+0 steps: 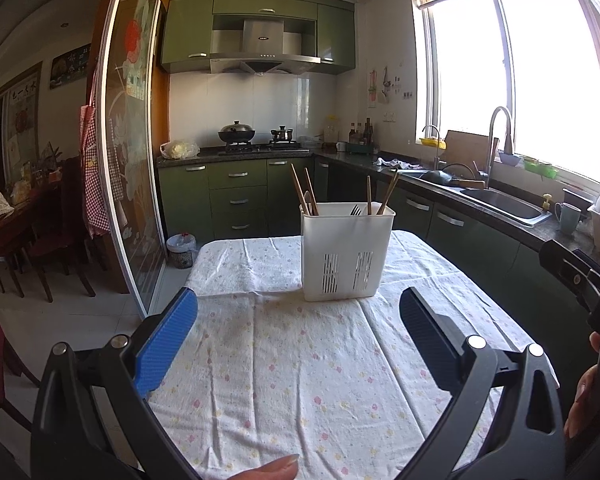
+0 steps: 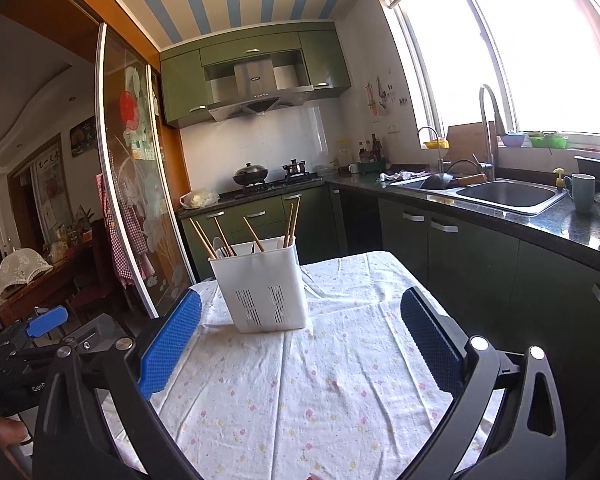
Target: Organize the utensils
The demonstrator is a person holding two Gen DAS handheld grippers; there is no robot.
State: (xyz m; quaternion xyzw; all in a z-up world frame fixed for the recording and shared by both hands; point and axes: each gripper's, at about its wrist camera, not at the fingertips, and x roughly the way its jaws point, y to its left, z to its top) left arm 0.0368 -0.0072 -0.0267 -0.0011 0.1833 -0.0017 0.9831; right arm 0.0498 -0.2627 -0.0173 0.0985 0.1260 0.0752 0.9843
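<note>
A white slotted utensil caddy (image 1: 346,254) stands upright on the table's flowered cloth (image 1: 300,360), holding several wooden chopsticks (image 1: 300,190), a fork (image 1: 355,210) and a spoon. In the right wrist view the same caddy (image 2: 262,288) sits left of centre with chopsticks (image 2: 292,220) sticking out. My left gripper (image 1: 298,300) is open, short of the caddy, nothing between its blue pads. My right gripper (image 2: 300,304) is open too, with the caddy just ahead to its left. The left gripper's blue finger (image 2: 46,321) shows at the left edge of the right wrist view.
The small table with its cloth (image 2: 320,380) stands in a green kitchen. A counter with a sink (image 2: 508,194) and a mug (image 2: 580,191) runs along the right. A stove with pots (image 1: 240,136) is at the back. A glass sliding door (image 1: 134,160) and dining chairs (image 1: 60,248) are left.
</note>
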